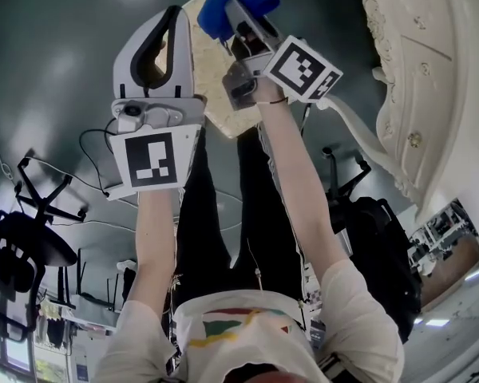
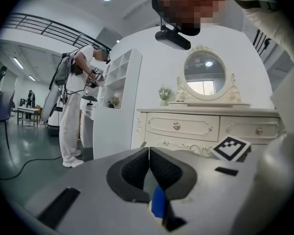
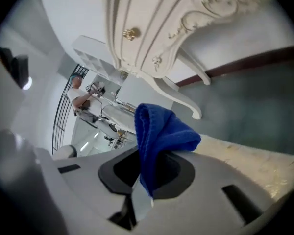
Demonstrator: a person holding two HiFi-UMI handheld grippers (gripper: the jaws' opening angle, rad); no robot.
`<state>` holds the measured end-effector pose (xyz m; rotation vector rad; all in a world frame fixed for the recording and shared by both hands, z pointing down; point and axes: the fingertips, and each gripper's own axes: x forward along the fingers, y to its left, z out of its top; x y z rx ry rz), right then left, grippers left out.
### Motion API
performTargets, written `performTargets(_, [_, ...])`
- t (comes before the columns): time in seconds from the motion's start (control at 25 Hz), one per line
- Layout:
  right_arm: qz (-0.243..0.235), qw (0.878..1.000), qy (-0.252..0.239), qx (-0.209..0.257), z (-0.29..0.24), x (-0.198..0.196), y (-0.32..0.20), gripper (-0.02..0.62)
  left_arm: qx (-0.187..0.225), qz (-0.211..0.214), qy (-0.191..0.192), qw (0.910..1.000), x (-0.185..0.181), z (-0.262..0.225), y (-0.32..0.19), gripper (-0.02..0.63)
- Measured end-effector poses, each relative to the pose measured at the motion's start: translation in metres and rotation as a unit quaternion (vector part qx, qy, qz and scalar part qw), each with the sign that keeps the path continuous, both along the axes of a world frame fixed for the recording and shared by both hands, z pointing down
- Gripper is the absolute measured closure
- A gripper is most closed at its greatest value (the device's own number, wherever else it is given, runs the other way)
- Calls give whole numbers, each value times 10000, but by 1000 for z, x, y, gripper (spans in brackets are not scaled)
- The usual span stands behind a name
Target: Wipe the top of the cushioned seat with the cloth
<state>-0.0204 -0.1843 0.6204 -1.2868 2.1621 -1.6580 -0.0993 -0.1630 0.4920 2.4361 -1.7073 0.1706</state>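
The cream cushioned seat (image 1: pixel 212 96) lies under both grippers in the head view, and its patterned top (image 3: pixel 257 166) fills the lower right of the right gripper view. My right gripper (image 1: pixel 238 16) is shut on a blue cloth (image 1: pixel 241 0), which bunches up over its jaws just above the seat's far edge. The right gripper view shows the cloth (image 3: pixel 159 131) draped over the right gripper (image 3: pixel 146 154), hiding the fingertips. To its left my left gripper (image 1: pixel 173 14) is shut with nothing held, over the seat's left edge. Its jaws (image 2: pixel 149 150) meet at the tips.
An ornate white dressing table (image 1: pixel 431 78) with a curved leg (image 3: pixel 187 100) stands close on the right. A black chair (image 1: pixel 24 246) is on the grey floor at left. Farther off, a person (image 2: pixel 73 106) stands by a white shelf unit (image 2: pixel 115 106).
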Motion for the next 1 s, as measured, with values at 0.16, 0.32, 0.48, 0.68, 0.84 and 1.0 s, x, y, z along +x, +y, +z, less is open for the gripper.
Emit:
performTargets(0.16, [61,9981,-346,-513,28,-11,-13,560,-110,-92,-46,9999,-8,9,3,600])
performTargets(0.32, [93,9950,-434,-889,51,-15,-24,560,-205,-83,-129,9997,-10,19,3,600])
performTargets(0.48, [288,9908,-471,-1236,68,-14,-33,560,-253,-83,-128,9996,-12,24,5,600])
performTargets(0.68, [220,9872,-11,-1577,84,-6,-29,561,-313,100,-157,9993,-3,29,9,600])
performTargets(0.84, [72,9851,221,-1706,89,-7,-25,560,-332,152,-219,9991,0,30,11,600])
performTargets(1.0, [-44,9831,429,-1778,93,-2,-19,561,-358,194,-250,9989,6,35,12,600])
